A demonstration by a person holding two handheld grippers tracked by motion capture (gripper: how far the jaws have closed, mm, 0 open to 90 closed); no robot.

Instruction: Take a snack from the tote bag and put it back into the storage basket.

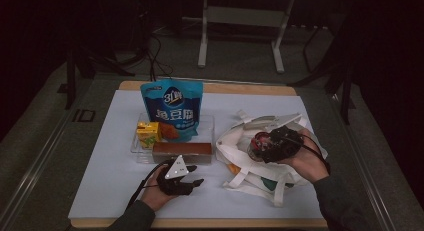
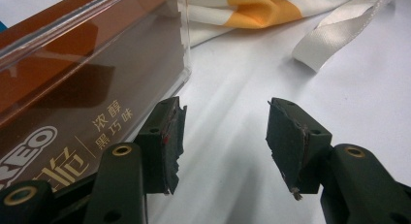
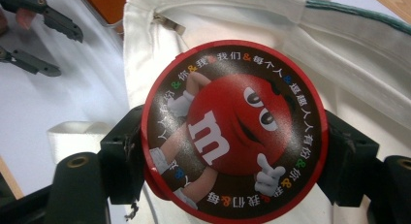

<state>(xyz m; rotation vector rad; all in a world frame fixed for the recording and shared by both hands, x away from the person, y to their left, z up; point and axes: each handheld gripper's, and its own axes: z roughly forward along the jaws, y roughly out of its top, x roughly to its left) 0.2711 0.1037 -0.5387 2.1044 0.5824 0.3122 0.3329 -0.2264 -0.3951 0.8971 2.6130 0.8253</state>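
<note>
My right gripper (image 3: 232,151) clamped the round candy tin (image 3: 234,131) over the white bag (image 1: 280,183), ready for lowering inside, while my left gripper (image 2: 225,146) waited wide beside the brown box (image 2: 72,103).

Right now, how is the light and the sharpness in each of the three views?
High view: dim, the room behind nearly black, the white mat the brightest part. Left gripper view: brighter, the left gripper fairly sharp, glare streaks on the clear box edge, the strap soft. Right gripper view: the round candy tin is sharp and evenly lit; the bag behind blurs slightly.

snack tray (image 1: 209,122) left of tote bag (image 1: 260,178)
</note>
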